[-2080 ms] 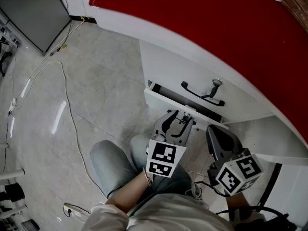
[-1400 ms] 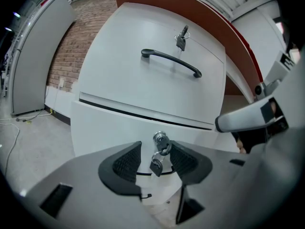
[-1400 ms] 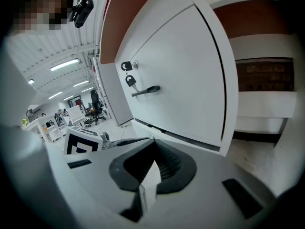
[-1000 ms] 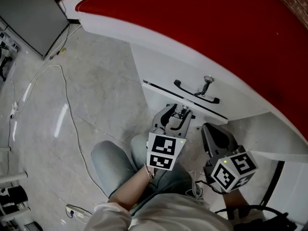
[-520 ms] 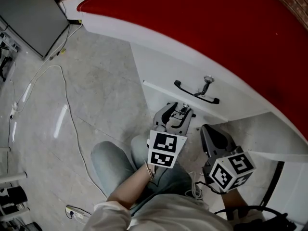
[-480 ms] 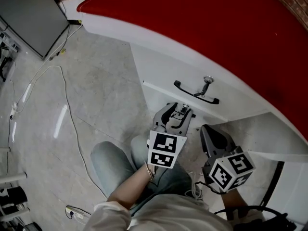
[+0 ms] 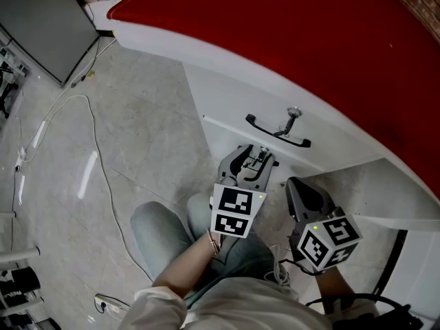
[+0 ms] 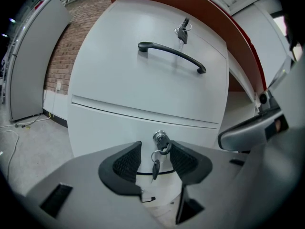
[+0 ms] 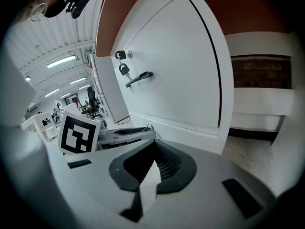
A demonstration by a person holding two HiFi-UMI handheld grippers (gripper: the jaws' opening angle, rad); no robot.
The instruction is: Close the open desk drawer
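Facing the left claw (image 8: 155, 149), the closed drawer's (image 8: 143, 82) handle (image 8: 171, 55) runs horizontally.

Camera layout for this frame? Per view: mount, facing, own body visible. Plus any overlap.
Head view: on the person's head, looking steeply down at the drawer unit; shows left gripper, right gripper, a knee.
Left gripper view: rides the left gripper, facing the drawer fronts squarely; open jaws frame the lower key.
Right gripper view: rides the right gripper, seeing the fronts obliquely; shut jaws.
Shared: all show the black handle.
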